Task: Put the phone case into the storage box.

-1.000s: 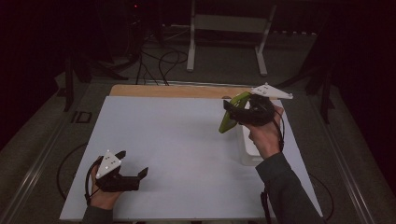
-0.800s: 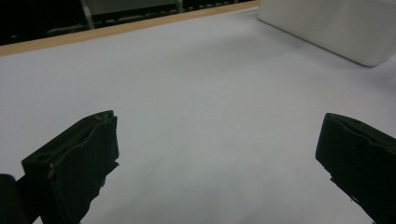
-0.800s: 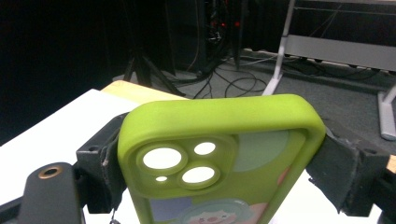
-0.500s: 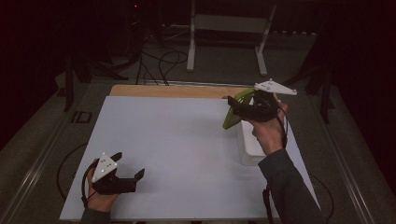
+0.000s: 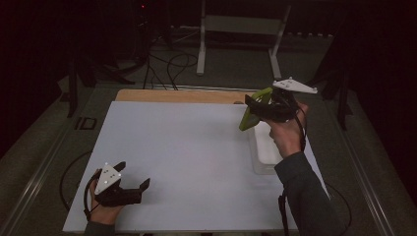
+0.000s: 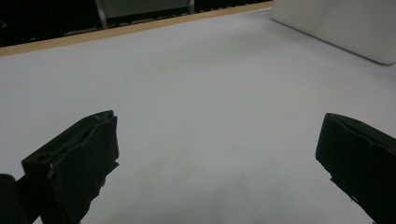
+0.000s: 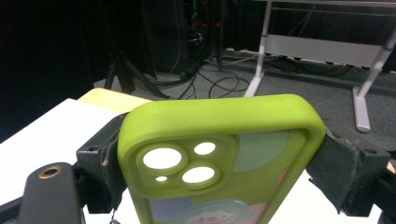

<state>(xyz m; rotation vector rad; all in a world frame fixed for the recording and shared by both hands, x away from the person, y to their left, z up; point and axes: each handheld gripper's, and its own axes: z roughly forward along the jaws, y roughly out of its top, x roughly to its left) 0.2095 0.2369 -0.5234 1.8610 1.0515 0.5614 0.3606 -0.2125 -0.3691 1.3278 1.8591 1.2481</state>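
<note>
Two claws: right claw (image 5: 252, 112) grips green phone case (image 7: 219, 154); left claw (image 5: 133, 183) open.

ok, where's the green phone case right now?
High view, right side: the green phone case is clamped in the right hand-held gripper, lifted above the white tray.

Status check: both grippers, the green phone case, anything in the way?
Right gripper shut on green phone case, held up above the white tray. Left gripper open, nothing between the jaws, low over the white table. No obstruction seen.
</note>
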